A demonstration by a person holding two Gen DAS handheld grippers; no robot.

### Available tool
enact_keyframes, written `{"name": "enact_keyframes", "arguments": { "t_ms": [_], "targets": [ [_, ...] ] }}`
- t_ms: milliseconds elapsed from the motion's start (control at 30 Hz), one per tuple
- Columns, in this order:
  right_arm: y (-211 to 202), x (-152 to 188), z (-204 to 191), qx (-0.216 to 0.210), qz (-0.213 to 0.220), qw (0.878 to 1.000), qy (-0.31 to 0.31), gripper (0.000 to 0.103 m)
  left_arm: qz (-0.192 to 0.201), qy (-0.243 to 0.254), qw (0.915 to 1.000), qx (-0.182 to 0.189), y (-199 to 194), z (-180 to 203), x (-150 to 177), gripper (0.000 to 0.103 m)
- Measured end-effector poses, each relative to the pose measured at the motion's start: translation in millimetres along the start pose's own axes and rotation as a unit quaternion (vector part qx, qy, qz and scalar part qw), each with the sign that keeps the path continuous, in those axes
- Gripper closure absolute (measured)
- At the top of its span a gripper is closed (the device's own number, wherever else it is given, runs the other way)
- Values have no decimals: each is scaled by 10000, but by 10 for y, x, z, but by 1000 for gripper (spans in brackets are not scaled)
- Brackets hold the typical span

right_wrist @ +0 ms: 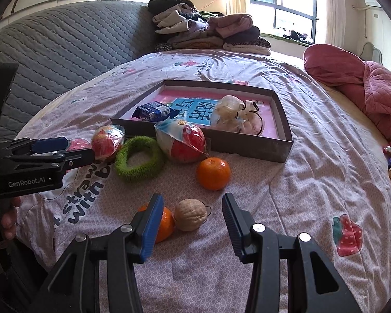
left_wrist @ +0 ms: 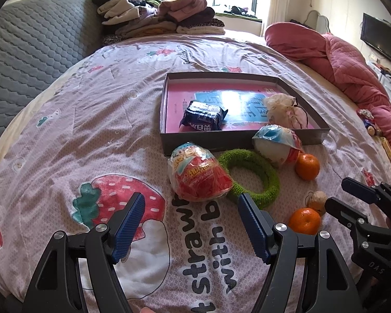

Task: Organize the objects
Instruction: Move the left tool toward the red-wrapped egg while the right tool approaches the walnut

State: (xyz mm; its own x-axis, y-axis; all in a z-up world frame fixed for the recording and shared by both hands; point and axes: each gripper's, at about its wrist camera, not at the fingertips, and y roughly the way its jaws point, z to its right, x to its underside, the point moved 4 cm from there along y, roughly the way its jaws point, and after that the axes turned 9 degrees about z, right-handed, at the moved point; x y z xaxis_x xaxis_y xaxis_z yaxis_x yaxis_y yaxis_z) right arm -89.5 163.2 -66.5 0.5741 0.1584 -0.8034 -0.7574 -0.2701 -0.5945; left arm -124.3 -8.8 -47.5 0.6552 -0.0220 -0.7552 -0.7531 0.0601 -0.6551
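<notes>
Strawberry-print bedding (right_wrist: pixel 286 208) is carrying a shallow box (right_wrist: pixel 247 148) containing a dark snack packet (right_wrist: pixel 153 111) and a pale pouch (right_wrist: pixel 234 114). Lying in front of it are two wrapped balls (left_wrist: pixel 199 173) (right_wrist: pixel 183 143), a green ring (right_wrist: pixel 139 159), two oranges (right_wrist: pixel 213 173) (left_wrist: pixel 305 220) and a walnut (right_wrist: pixel 190 214). Left gripper (left_wrist: pixel 191 228) and right gripper (right_wrist: pixel 193 227) are both hovering with jaws apart, grasping nothing.

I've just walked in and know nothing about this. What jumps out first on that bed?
A shallow grey box with a pink lining sits mid-bed, holding a dark blue snack packet. In front of it lie a fuzzy green ring, two oranges and a walnut. Two blue-padded grippers, left and right, hover open and empty.
</notes>
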Motion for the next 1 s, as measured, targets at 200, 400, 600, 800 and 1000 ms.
{"name": "enact_keyframes", "arguments": {
  "t_ms": [200, 400, 600, 800, 1000],
  "targets": [
    [10, 11, -5, 1, -41, 10000, -10, 56, -53, 39, 10000, -38, 45, -13, 49, 28],
    [18, 15, -7, -8, -43, 10000, -18, 56, -54, 9, 10000, -57, 130, -78, 101, 28],
    [40, 28, -3, -21, -85, 10000, -6, 56, -63, 43, 9999, -79, 222, -134, 126, 28],
    [63, 40, 1, -35, -103, 9999, -18, 56, -67, 64, 9999, -71, 295, -155, 128, 28],
    [106, 71, 30, -39, -170, 9998, 51, 56, -65, 51, 10000, -30, 370, -181, 120, 28]
  ]
}}
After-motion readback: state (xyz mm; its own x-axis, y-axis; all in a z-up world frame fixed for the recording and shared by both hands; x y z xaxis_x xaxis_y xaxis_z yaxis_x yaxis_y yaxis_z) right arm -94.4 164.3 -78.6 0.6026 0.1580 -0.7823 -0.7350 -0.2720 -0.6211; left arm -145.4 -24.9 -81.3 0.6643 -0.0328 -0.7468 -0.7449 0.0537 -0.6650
